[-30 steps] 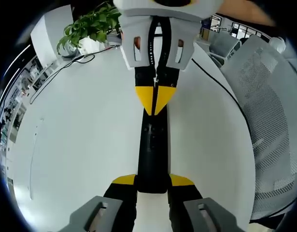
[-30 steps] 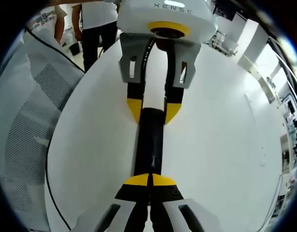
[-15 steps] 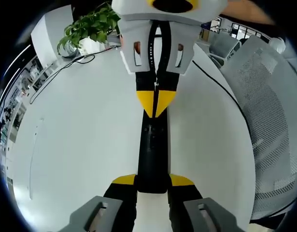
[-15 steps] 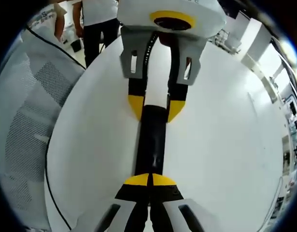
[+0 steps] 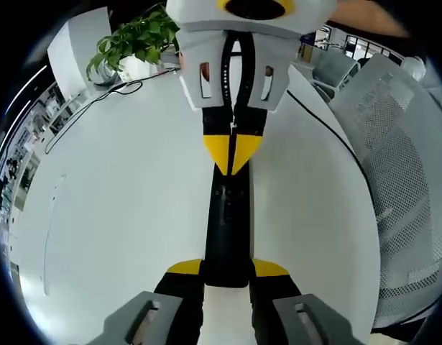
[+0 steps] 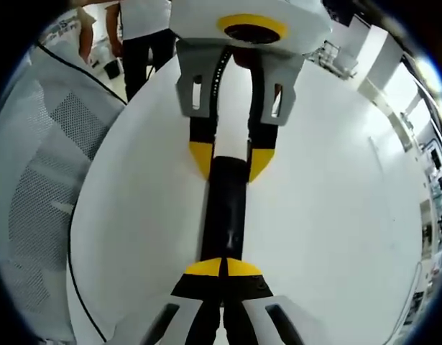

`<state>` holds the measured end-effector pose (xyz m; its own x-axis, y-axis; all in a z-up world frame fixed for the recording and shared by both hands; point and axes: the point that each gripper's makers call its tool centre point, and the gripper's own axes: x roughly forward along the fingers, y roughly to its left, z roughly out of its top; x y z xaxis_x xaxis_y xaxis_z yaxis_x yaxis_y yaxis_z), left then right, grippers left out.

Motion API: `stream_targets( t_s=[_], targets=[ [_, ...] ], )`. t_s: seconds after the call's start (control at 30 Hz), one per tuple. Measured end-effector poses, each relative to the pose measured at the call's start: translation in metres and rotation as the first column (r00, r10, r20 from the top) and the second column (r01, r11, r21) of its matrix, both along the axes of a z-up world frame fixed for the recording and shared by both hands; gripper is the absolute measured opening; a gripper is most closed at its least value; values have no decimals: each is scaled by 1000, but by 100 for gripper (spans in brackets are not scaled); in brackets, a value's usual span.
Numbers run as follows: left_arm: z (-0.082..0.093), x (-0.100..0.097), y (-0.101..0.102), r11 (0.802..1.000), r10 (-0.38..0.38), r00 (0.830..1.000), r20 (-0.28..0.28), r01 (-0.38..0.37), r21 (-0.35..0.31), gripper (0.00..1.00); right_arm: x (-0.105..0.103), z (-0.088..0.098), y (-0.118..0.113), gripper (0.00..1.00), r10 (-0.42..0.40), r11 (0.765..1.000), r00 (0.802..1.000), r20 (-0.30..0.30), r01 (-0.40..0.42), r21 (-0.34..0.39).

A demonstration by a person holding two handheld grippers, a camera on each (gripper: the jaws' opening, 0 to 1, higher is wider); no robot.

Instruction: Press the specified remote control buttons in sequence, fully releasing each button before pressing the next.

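A long black remote point(image 5: 226, 223) lies on the white table point(image 5: 113, 208), running straight away from my left gripper point(image 5: 228, 269), whose yellow-tipped jaws are shut on the sides of its near end. My right gripper point(image 5: 233, 154) comes in from the opposite side, shut, with its joined tips resting on the remote's far half. In the right gripper view my right gripper point(image 6: 222, 267) is shut and its tips sit on top of the remote point(image 6: 224, 208). At the other end, my left gripper point(image 6: 229, 162) clamps the remote between its jaws.
A potted plant point(image 5: 134, 39) and a black cable point(image 5: 91, 108) are at the far table edge. A grey mesh chair point(image 5: 400, 158) stands beside the table, seen also as the chair point(image 6: 41, 165). People point(image 6: 145, 29) stand beyond the table.
The right gripper has shifted very slightly over the remote, sitting a little closer to the left camera. The left gripper keeps its hold and the remote has not moved.
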<state>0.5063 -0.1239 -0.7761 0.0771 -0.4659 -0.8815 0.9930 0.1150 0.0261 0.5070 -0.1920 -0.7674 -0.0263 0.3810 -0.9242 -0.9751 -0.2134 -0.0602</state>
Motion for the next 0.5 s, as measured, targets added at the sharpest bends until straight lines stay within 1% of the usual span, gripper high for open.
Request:
stream_targets(
  t_s=[0.03, 0.07, 0.1, 0.13, 0.23, 0.5],
  targets=[
    [0, 0, 0, 1000, 0, 1000, 1, 0, 0, 23, 0, 1, 0, 0, 6, 1000, 1000, -2, -6, 17],
    [0, 0, 0, 1000, 4, 1000, 1, -4, 0, 23, 2, 2, 2, 0, 2, 999, 1000, 10, -2, 37],
    [0, 0, 0, 1000, 5, 1000, 3, -5, -2, 23, -3, 6, 5, 0, -1, 998, 1000, -15, 2, 70],
    [0, 0, 0, 1000, 8, 1000, 3, -8, -4, 23, -3, 9, 7, 0, -12, 996, 1000, -25, 14, 86],
    [0, 0, 0, 1000, 6, 1000, 3, -6, -13, 23, 1, 15, 7, 0, -9, 997, 1000, 8, 8, 82],
    [0, 0, 0, 1000, 2, 1000, 4, -2, -22, 22, 8, 20, 8, 0, -23, 996, 999, 27, 20, 84]
  ],
)
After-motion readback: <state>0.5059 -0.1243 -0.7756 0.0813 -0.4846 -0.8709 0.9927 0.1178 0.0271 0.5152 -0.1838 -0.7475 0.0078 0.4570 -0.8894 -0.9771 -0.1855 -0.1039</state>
